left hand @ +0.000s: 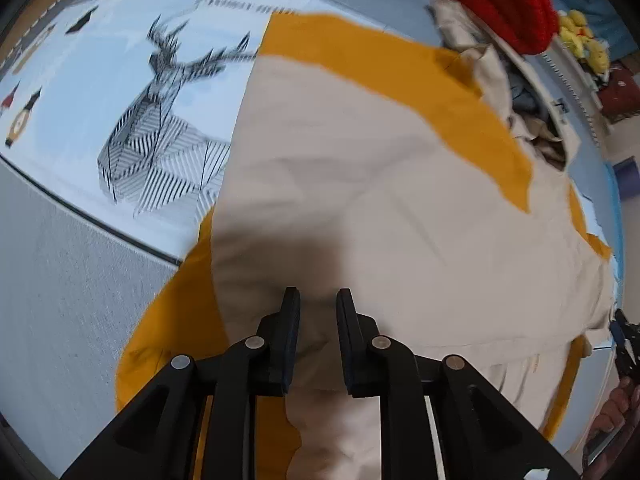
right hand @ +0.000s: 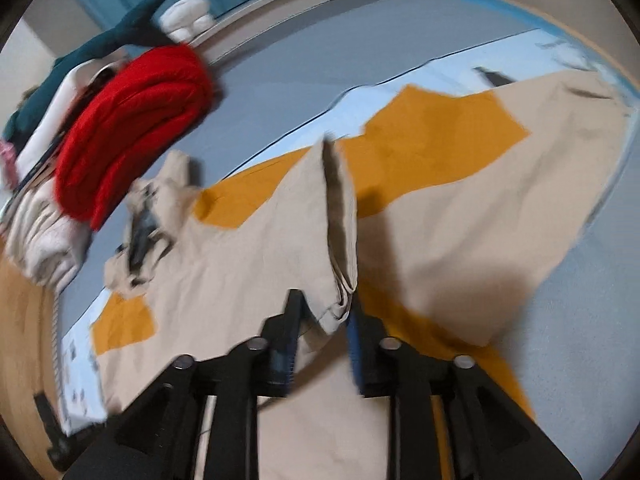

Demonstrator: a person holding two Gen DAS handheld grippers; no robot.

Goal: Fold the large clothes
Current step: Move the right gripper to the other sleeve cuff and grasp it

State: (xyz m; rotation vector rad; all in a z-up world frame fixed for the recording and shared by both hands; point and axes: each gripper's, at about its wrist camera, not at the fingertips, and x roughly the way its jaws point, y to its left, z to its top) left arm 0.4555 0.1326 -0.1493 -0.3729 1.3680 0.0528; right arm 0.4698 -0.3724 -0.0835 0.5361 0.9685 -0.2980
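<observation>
Now the beige-and-mustard garment [left hand: 360, 168] lies spread across a bed, half covering a pale blue sheet printed with a striped deer [left hand: 160, 136]. Left hand-held gripper [left hand: 318, 300] hovers just above the beige cloth, fingers spread, nothing between them. Right hand-held gripper [right hand: 322, 304] has a bunched beige cuff [right hand: 336, 304] between its fingers, pinching it and lifting a ridge of fabric. Folded red knitwear [right hand: 132, 128] sits on a clothes pile [right hand: 44, 232] beside the garment's collar.

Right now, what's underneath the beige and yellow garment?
The beige and yellow garment lies on a pale blue sheet with a striped deer print, spread over a grey mattress. The deer's right side is covered; anything else beneath is hidden.
</observation>
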